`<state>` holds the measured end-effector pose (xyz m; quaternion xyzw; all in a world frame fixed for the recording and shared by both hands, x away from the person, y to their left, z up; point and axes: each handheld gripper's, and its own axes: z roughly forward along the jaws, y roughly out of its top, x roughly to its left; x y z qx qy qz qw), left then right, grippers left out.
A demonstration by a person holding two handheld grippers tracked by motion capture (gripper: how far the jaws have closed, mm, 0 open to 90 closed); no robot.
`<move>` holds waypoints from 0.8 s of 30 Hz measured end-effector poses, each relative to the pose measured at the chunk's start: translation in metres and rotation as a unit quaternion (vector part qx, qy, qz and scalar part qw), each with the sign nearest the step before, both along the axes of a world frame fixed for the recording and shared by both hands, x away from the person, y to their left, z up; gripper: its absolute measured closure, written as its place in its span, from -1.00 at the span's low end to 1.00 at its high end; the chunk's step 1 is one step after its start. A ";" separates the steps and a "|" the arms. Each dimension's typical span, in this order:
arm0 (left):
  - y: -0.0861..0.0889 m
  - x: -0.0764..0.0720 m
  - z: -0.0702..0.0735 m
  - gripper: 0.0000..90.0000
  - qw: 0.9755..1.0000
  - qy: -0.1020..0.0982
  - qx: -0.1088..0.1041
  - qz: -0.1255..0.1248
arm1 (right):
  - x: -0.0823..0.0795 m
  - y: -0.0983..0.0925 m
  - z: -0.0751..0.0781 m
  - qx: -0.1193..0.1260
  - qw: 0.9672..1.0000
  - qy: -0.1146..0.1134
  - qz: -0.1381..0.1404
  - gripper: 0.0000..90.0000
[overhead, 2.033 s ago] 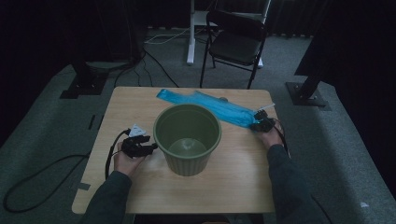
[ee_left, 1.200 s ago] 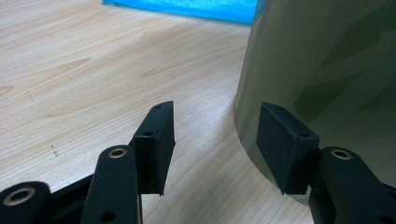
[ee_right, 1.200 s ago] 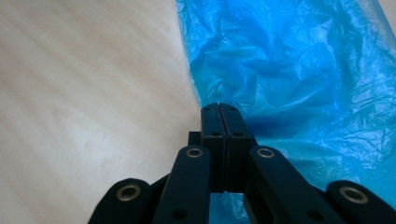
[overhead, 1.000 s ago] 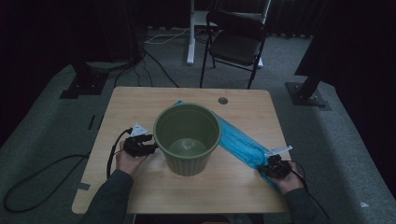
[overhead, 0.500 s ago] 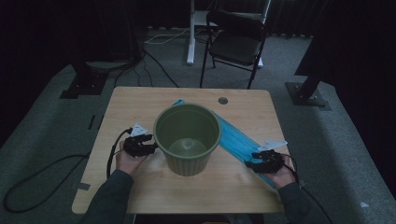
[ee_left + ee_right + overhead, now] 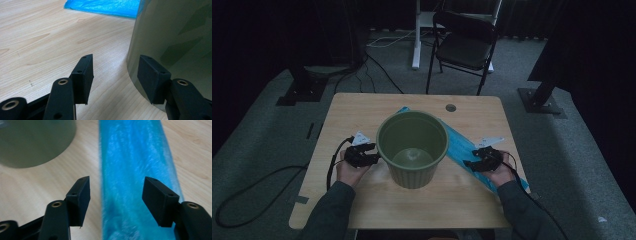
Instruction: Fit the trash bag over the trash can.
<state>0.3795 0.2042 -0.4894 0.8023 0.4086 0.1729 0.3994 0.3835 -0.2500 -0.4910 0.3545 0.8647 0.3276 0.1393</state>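
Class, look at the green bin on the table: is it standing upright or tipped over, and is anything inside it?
Upright and empty: the green bin stands on its base on the table, mouth facing up, bare bottom visible.

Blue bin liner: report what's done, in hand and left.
Done: the folded blue bin liner lies flat on the table behind and right of the green bin. In hand: the right tool has just been opening, jaws apart above the liner; the left tool is open beside the bin. Left: unfolding and fitting it.

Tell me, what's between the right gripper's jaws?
The blue bag lies flat on the table between the open jaws of the right gripper, seen in the right gripper view; they have just opened.
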 end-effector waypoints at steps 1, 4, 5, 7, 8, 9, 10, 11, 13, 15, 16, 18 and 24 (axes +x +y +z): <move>0.000 0.000 0.000 0.03 1.000 0.000 0.000 0.000 | 0.000 0.000 0.000 0.000 1.000 0.000 0.000 -0.15; 0.000 0.000 0.000 0.03 1.000 -0.001 0.001 0.000 | 0.013 -0.001 -0.001 -0.011 1.000 -0.003 -0.009 -0.19; 0.000 0.000 0.000 0.03 1.000 -0.001 0.001 0.000 | 0.013 -0.001 -0.001 -0.011 1.000 -0.003 -0.009 -0.19; 0.000 0.000 0.000 0.03 1.000 0.000 0.001 0.001 | 0.020 -0.004 -0.001 -0.012 1.000 -0.004 -0.015 -0.20; 0.000 0.000 0.000 0.03 1.000 0.000 0.001 0.001 | 0.020 -0.004 -0.001 -0.012 1.000 -0.004 -0.015 -0.20; 0.000 0.000 0.000 0.03 1.000 0.000 0.001 0.000 | 0.024 -0.006 -0.001 -0.010 1.000 -0.004 -0.017 -0.20; 0.000 0.000 0.000 0.03 1.000 -0.001 0.001 0.000 | 0.032 -0.009 -0.002 -0.007 1.000 -0.001 -0.026 -0.20; 0.000 0.000 0.000 0.03 1.000 -0.001 0.001 0.000 | 0.036 -0.010 -0.003 -0.009 1.000 0.002 -0.029 -0.21; 0.000 0.000 0.000 0.03 1.000 0.000 0.003 0.000 | 0.043 -0.012 -0.005 -0.016 0.999 0.007 -0.034 -0.22; -0.001 0.000 0.000 0.03 1.000 0.000 0.004 -0.001 | 0.050 -0.013 -0.009 -0.019 0.999 0.015 -0.041 -0.22; -0.001 0.000 0.000 0.03 1.000 0.000 0.003 -0.001 | 0.055 -0.014 -0.012 -0.023 0.999 0.019 -0.041 -0.23; -0.001 0.000 0.000 0.03 1.000 -0.001 0.003 -0.001 | 0.061 -0.014 -0.016 -0.027 0.998 0.030 -0.044 -0.24; -0.001 0.002 0.000 0.03 1.000 0.000 0.002 0.000 | 0.070 -0.011 -0.026 -0.043 0.997 0.044 -0.044 -0.20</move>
